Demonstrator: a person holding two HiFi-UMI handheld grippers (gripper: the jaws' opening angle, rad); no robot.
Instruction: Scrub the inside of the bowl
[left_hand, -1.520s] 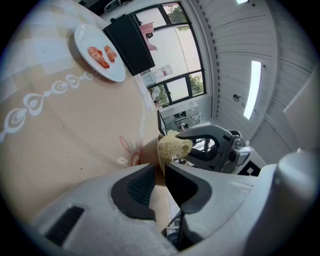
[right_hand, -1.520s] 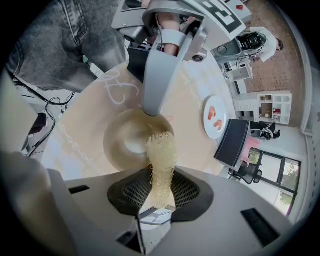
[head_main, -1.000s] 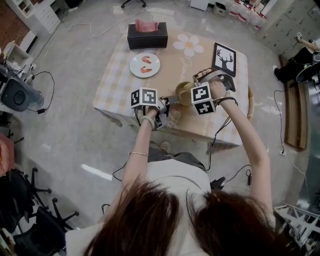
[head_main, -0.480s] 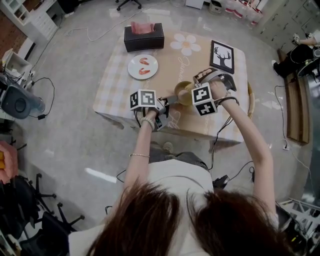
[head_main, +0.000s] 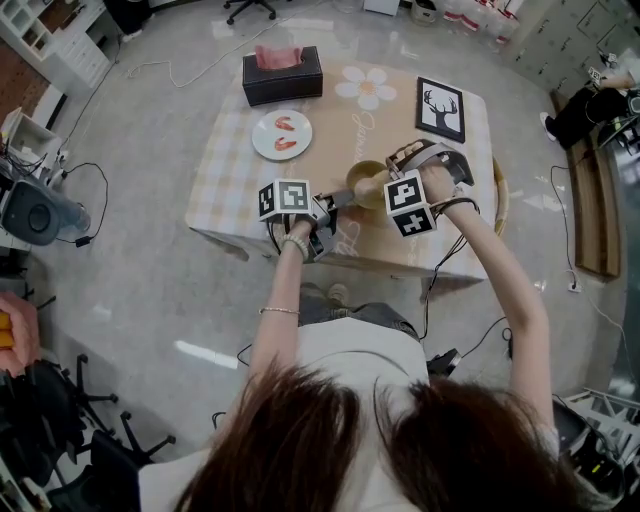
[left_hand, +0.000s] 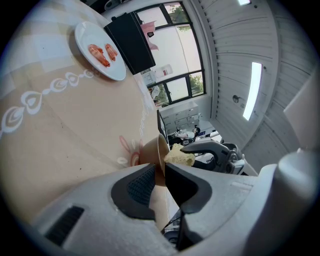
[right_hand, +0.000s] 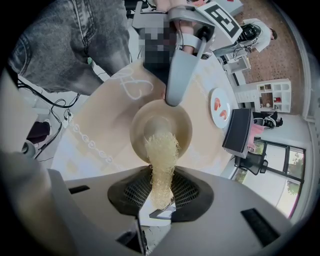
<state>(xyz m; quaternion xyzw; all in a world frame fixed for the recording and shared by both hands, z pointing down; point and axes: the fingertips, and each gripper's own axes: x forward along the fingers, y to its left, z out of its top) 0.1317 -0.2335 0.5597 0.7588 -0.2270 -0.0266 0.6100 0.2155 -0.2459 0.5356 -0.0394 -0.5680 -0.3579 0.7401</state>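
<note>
1. The worktop (head_main: 330, 150) is a rectangular table under a tan cloth with checked edges and a white daisy print (head_main: 366, 87) toward its far side.
2. A black tissue box (head_main: 282, 76) sits at the far left corner, with pink tissue showing on top.
3. A white plate (head_main: 265, 135) holding two pink-orange pieces of food lies just in front of the box.
4. A framed deer picture (head_main: 441, 108) lies flat at the far right.
5. A tan bowl (head_main: 366, 183) is near the front edge, apart from the plate.

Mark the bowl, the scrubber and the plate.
bowl (right_hand: 156, 118), right gripper view, bare inner wall.
scrubber (right_hand: 161, 162), right gripper view, its fibrous middle.
plate (head_main: 263, 136), head view, bare left edge.
</note>
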